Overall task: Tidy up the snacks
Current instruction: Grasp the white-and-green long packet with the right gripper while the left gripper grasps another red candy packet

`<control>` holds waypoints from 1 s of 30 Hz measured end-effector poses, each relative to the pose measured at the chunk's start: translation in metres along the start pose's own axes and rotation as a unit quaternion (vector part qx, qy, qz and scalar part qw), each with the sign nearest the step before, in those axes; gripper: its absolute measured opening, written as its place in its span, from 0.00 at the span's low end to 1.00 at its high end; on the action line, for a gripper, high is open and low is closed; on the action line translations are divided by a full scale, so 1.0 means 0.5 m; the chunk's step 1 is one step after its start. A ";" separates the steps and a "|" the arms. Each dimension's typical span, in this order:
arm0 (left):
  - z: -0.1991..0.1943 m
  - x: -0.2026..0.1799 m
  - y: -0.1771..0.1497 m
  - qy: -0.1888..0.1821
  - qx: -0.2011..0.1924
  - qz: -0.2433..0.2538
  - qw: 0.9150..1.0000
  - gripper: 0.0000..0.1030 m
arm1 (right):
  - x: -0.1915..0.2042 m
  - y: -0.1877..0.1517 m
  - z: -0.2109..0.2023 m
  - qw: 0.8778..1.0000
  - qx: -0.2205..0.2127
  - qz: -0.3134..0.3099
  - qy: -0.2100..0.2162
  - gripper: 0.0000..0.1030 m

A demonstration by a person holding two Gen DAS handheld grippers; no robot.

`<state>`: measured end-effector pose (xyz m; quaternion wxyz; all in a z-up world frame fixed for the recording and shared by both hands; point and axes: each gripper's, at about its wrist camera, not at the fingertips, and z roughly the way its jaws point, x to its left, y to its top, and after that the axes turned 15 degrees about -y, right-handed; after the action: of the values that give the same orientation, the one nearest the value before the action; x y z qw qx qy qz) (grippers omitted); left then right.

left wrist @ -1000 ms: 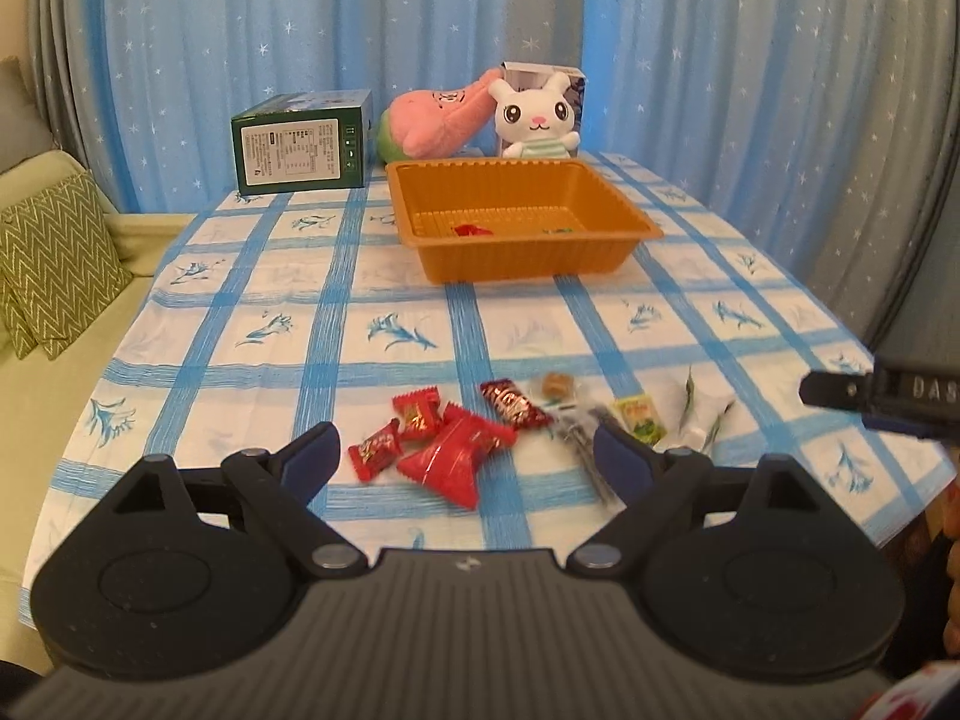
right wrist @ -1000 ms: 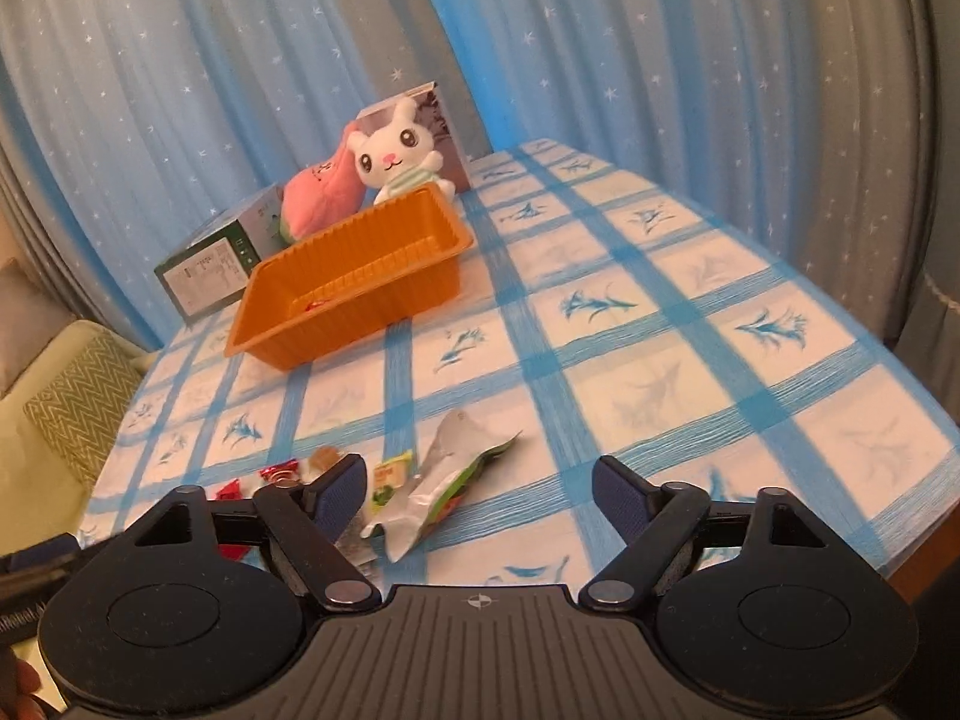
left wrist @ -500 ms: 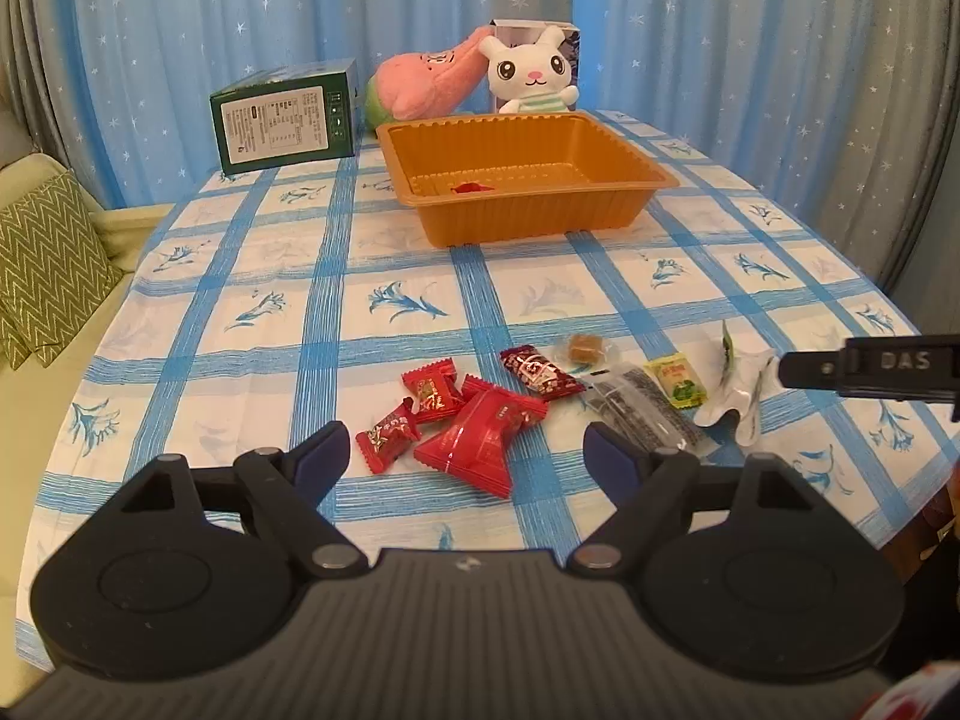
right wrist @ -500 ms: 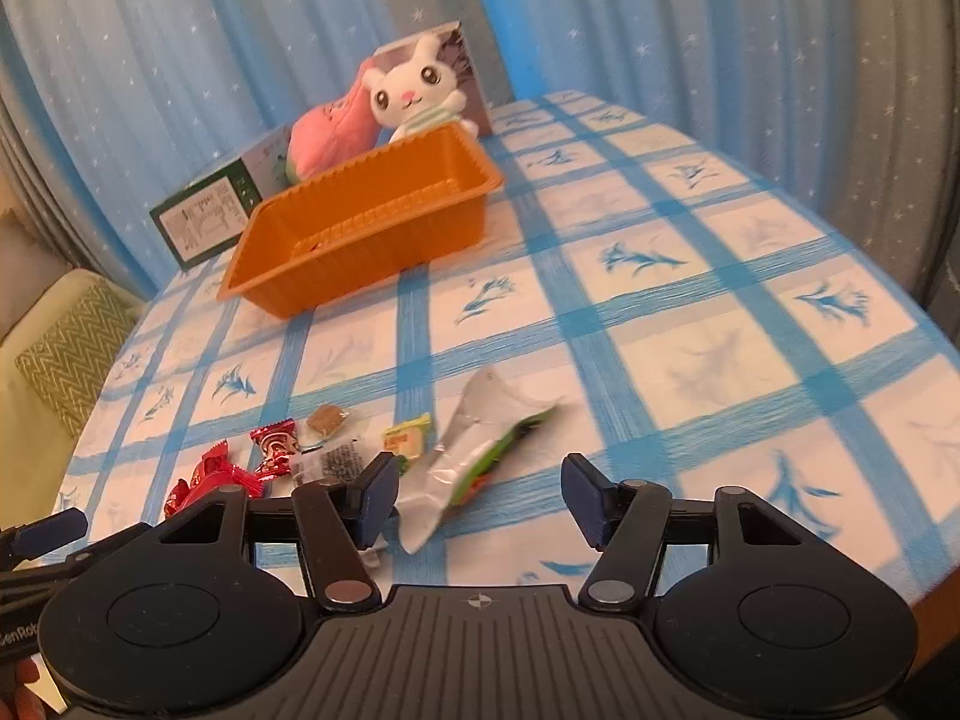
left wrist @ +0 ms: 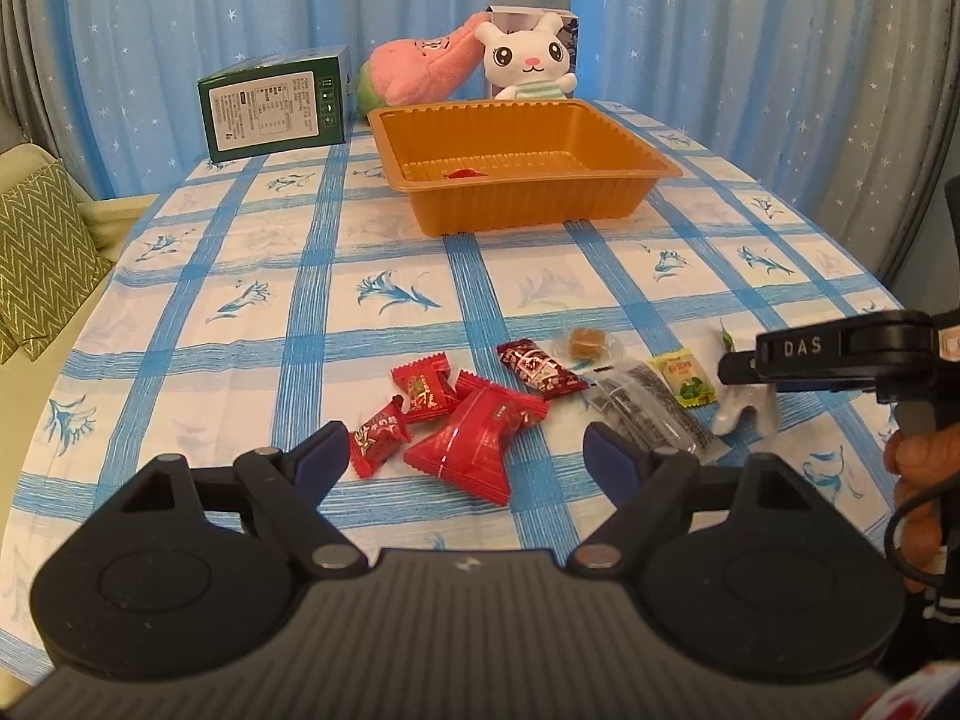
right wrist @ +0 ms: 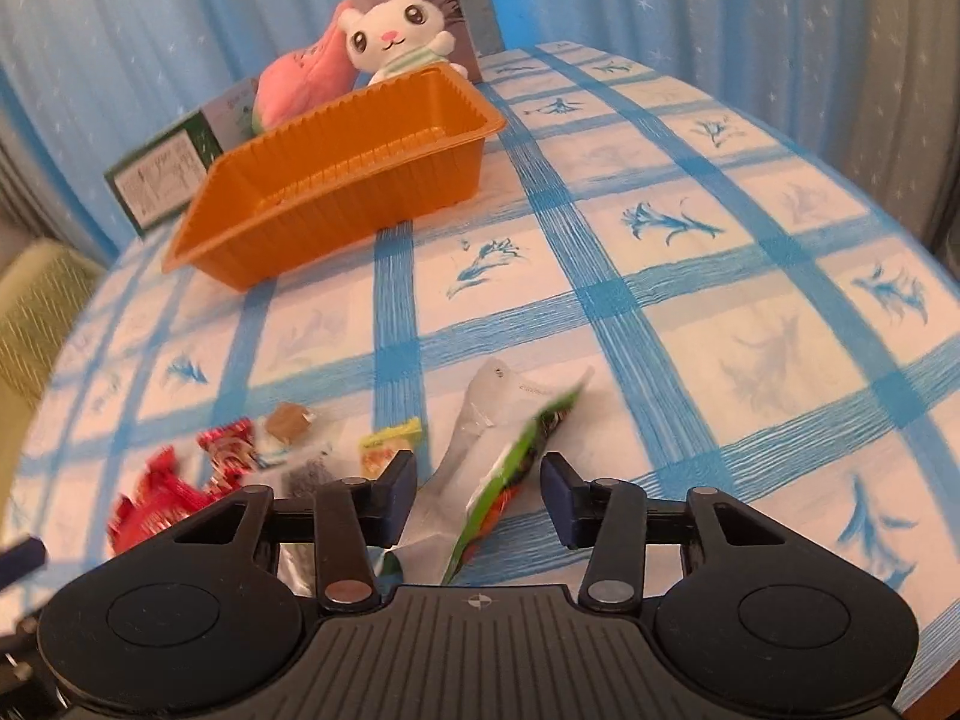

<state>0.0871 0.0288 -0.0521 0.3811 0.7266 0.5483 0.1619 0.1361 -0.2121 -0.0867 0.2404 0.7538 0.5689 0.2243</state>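
Silver-green packet (right wrist: 510,450) lies between our right gripper's (right wrist: 477,495) closing jaws for pickup; left gripper (left wrist: 468,456) hovers open over red candies (left wrist: 474,444).

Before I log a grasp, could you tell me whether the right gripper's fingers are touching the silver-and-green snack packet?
Apart. The right wrist view shows the silver-and-green snack packet between the closing fingers, with tablecloth visible on both sides.

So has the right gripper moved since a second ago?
Yes. The right gripper has come down and forward over the silver-green packet, jaws closing around it; the orange tray looks nearer.
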 end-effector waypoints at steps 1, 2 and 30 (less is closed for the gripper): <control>0.001 0.000 0.000 -0.001 0.001 0.001 1.000 0.81 | 0.002 -0.004 -0.001 1.000 0.000 -0.013 -0.010 0.42; 0.003 0.000 -0.001 -0.002 0.001 0.001 1.000 0.81 | 0.003 -0.008 -0.004 0.999 -0.002 -0.026 -0.022 0.40; 0.120 0.007 0.021 -0.032 0.085 0.099 0.991 0.39 | 0.000 -0.018 0.012 0.997 -0.032 -0.069 -0.026 0.29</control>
<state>0.1345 0.0082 -0.0842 0.3173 0.8117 0.4732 0.1287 0.1331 -0.2108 -0.0972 0.2938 0.7103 0.6057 0.2056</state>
